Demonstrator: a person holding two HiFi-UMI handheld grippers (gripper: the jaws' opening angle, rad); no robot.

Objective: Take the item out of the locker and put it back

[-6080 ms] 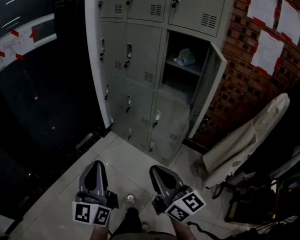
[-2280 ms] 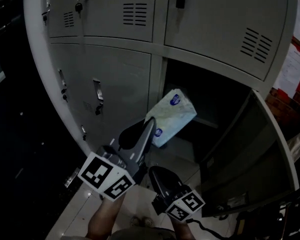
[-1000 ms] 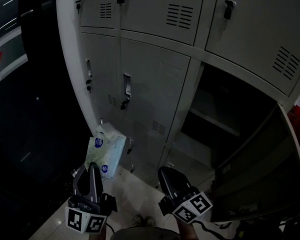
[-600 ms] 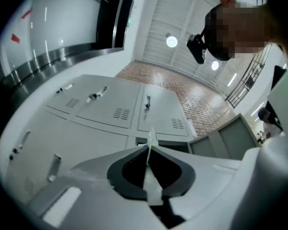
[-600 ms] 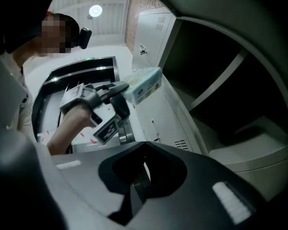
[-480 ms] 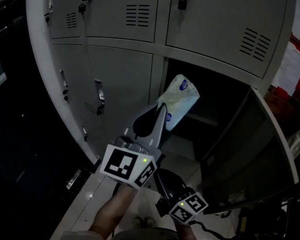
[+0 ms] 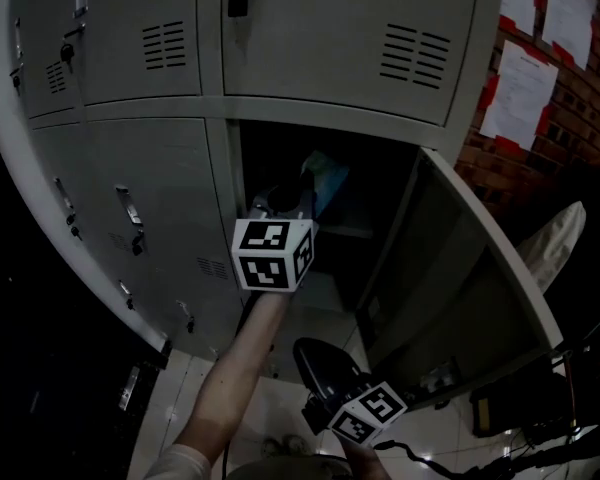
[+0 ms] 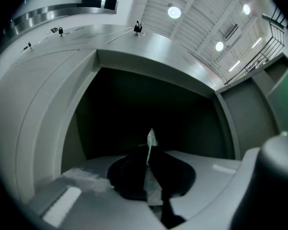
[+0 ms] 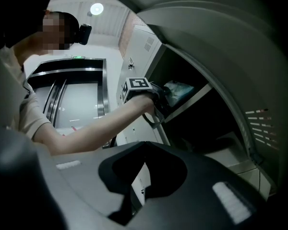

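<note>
So a second ago the tissue pack (image 7: 326, 172) was dangling low near the floor, well clear of the locker (image 7: 310, 78). Now the left gripper (image 7: 298, 194) has swung it up into the mouth of the open compartment. The pack is just over the front edge of the shelf (image 7: 352, 234), left side, and doesn't look set down yet. The left gripper is clenched on a thin edge of it. The right gripper (image 7: 314, 352) hangs low by the door (image 7: 460, 258), jaws together, nothing in them. I'd say the take-out half is done, and what's left is setting it down and letting go.

A locker room: grey metal lockers (image 7: 330, 28) beside a brick wall (image 7: 572, 128) with taped paper notices (image 7: 520, 90).
</note>
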